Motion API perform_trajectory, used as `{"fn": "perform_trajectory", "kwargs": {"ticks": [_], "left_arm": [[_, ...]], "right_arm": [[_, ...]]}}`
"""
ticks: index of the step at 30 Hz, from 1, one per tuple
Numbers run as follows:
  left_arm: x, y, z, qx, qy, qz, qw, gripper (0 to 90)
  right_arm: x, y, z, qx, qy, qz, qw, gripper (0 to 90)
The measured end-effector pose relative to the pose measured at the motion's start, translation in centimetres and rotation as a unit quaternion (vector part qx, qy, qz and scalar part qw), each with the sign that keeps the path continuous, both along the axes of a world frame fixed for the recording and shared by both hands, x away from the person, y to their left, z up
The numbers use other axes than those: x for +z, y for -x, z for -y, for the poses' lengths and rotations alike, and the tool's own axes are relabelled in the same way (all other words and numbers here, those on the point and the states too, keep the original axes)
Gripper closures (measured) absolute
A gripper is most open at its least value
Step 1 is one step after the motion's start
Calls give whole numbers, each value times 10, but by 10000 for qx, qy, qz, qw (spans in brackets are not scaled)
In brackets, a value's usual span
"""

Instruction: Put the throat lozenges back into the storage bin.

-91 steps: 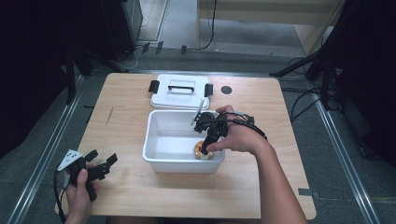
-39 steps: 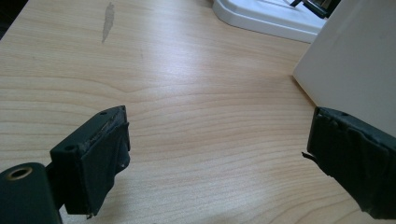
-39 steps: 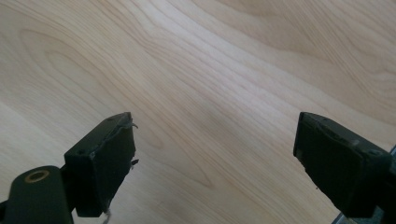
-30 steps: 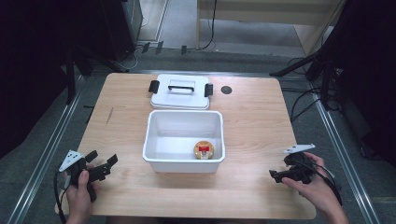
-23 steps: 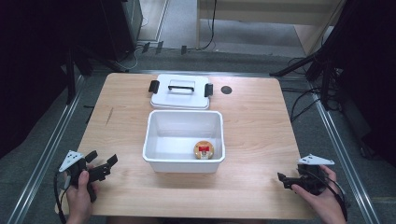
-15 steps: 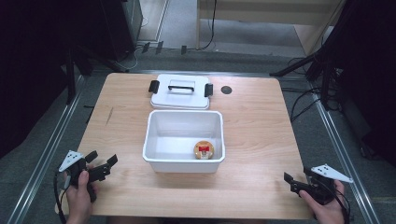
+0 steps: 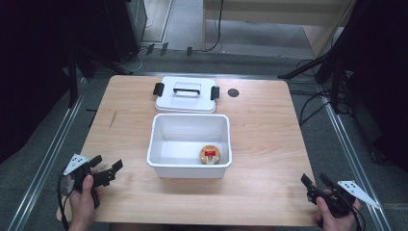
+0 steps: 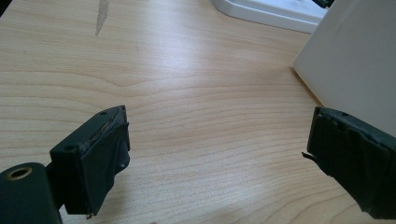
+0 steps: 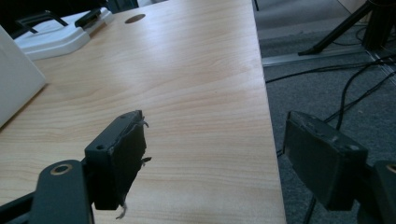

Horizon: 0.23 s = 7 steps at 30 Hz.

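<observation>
While both hand-held grippers point(image 7: 107, 169) point(image 7: 313, 183) stand spread and empty, the tub's point(image 7: 188, 165) round item point(image 7: 210, 154) bears an unreadable red label.

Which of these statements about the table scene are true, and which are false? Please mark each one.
1. The white rectangular plastic box holds a small round yellow and red item. True.
2. The flat white lid with a black handle is closed on the box. False: it lies on the light wooden table, behind the box.
3. The left gripper holds the round item. False: its fingers are apart and empty, over bare table.
4. The right gripper is at the table's near right corner, with nothing between its fingers. True.
</observation>
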<state>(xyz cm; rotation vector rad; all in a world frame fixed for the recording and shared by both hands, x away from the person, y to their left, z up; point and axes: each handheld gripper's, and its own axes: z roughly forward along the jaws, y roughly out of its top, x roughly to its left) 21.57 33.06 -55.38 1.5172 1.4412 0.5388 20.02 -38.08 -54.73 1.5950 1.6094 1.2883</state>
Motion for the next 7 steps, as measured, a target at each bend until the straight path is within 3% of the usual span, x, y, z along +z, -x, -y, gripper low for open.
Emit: {"fn": "perform_trajectory", "kwargs": {"ticks": [2,3,7], "left_arm": [[0,0,0,-3,8,-3,10000,64],[0,0,0,-1,10,-1,10000,64],[0,0,0,-9,9,-6,10000,64]], "right_arm": [[0,-2,-4,-1,174,-178,9997,197],[0,-4,-9,37,383,-320,9987,188],[0,-5,-16,15,662,-420,9969,187]]}}
